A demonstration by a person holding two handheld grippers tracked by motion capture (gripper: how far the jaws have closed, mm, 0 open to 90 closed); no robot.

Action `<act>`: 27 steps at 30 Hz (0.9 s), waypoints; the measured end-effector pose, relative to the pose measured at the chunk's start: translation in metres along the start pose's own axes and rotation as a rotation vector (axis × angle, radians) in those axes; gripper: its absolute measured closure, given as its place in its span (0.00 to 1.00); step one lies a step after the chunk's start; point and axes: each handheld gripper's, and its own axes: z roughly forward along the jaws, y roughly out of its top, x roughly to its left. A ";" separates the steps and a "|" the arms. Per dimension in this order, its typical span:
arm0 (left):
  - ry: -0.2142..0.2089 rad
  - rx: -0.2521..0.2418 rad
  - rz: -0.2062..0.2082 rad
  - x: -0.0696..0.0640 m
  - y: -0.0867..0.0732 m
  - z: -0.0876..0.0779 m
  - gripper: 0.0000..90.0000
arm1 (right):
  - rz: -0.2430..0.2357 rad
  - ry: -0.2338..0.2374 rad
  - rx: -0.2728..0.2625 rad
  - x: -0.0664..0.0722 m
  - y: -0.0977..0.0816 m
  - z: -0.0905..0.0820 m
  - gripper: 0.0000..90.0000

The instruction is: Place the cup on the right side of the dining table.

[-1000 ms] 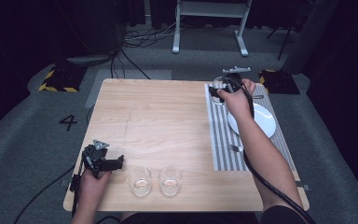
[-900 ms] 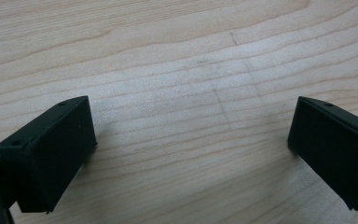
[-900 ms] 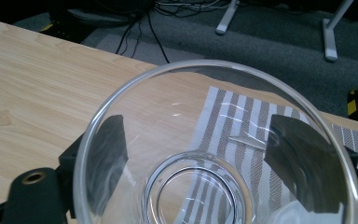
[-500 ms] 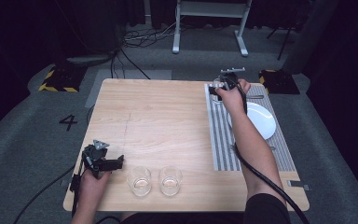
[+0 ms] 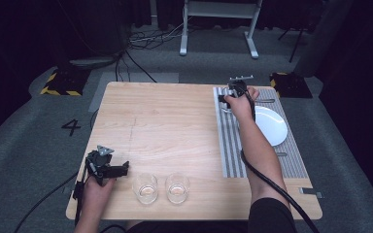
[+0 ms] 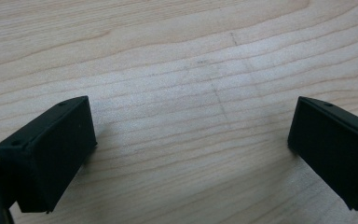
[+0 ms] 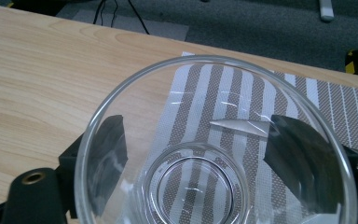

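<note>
Now my right gripper (image 7: 196, 163) pinches a clear glass (image 7: 214, 144) standing on the striped placemat (image 5: 230, 145), beside the white plate (image 5: 272, 125); my left gripper (image 6: 191, 154) rests spread wide, well apart from that placemat.

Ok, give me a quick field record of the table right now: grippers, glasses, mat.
left gripper: open, over bare wood near the table's front-left corner
right gripper: jaws around a clear glass at the far end of the striped placemat
spare glasses: two, upright near the front edge
white plate: on the placemat
</note>
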 end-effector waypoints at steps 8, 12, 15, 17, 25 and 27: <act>0.000 0.001 0.000 0.000 0.000 0.000 0.01 | 0.006 -0.005 0.024 -0.002 -0.007 0.011 0.21; 0.001 0.000 -0.001 0.000 0.000 0.000 0.01 | 0.010 -0.006 0.030 -0.002 -0.009 0.014 0.21; 0.001 0.000 -0.001 0.000 0.000 0.000 0.01 | 0.010 -0.007 0.037 -0.002 -0.010 0.016 0.21; 0.000 -0.001 -0.002 0.000 0.000 0.000 0.01 | 0.011 -0.005 0.039 -0.001 -0.011 0.017 0.21; 0.001 0.000 0.000 0.000 0.000 0.000 0.01 | 0.013 -0.001 0.056 -0.002 -0.017 0.020 0.21; 0.001 -0.001 -0.006 0.000 0.000 0.000 0.01 | 0.025 0.007 0.050 -0.004 -0.018 0.020 0.21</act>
